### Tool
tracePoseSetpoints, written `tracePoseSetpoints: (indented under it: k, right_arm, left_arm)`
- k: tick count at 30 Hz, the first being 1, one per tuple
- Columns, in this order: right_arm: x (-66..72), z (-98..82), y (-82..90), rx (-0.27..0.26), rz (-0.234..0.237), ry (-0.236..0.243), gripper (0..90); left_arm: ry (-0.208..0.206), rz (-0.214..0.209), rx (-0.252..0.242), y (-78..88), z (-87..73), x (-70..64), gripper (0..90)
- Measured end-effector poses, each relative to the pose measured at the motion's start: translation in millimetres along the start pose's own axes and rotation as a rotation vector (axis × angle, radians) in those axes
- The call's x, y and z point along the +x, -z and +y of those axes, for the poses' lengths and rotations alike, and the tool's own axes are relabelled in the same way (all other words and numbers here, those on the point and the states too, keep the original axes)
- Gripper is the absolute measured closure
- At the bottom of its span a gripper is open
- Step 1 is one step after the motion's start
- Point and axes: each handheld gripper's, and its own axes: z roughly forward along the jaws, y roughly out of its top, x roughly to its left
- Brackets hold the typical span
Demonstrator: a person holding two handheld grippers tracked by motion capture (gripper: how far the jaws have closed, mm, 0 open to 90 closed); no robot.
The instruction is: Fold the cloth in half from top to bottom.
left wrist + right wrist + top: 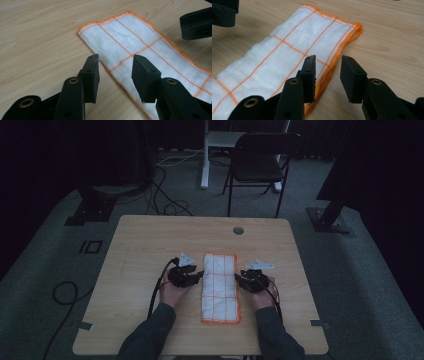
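A folded cloth (219,287), white with orange grid lines and an orange hem, is seen lying flat on the counter (150,245) as a long strip, near the counter's front middle. The left tool (198,275) is held at the cloth's left long edge and the right tool (239,279) at its right long edge, both about halfway along the strip.

In the left gripper view, the left tool (115,75) is seen with its jaws parted and nothing between the pads; the cloth's hem (117,80) runs just below and between them. In the right gripper view, the right tool (328,77) is likewise parted and empty, with the layered hem (329,72) lying under the gap. Neither tool is gripping the cloth.

The step in hand is judged to be the approach for a further fold or a lift: both edges are being lined up for a pinch. For the next move, each tool would have to be lowered until one jaw slides under the hem, then closed on all the layers at once. On the right side, where several layers are stacked, a shallow pinch could catch only the top layer, so a deeper bite would be called for.
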Motion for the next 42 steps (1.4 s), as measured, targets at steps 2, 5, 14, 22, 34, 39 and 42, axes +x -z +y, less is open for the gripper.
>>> tracePoseSetpoints:
  k: [2,5,14,22,34,39,42]
  right_arm:
    - [-0.7,2.9,-5.6,0.007,0.002,-0.005,65.2]
    - [-1.7,7.9,-14.6,0.02,0.0,-0.011,65.1]
    - [-10.1,18.2,-37.2,0.041,-0.016,-0.054,64.6]
    - [-19.6,26.4,-58.3,0.081,-0.029,-0.101,64.0]
    - [-16.4,25.8,-64.1,0.099,-0.014,-0.094,77.4]
    - [-16.7,26.3,-65.4,0.093,0.004,-0.108,84.7]
    - [-16.9,27.5,-64.9,0.088,0.001,-0.107,85.2]
  left_arm:
    - [0.001,0.003,0.007,-4.8,1.7,1.0,58.1]
    - [0.007,0.011,0.023,-13.3,2.3,2.5,57.8]
    - [0.039,0.036,0.048,-35.1,9.0,6.7,56.4]
    - [0.078,0.046,0.105,-56.6,9.1,11.8,55.8]
    - [0.098,0.027,0.125,-62.8,10.0,10.4,75.3]
    - [0.117,-0.009,0.148,-64.1,13.3,11.8,87.0]
    - [0.114,-0.009,0.152,-64.1,16.0,12.6,87.7]
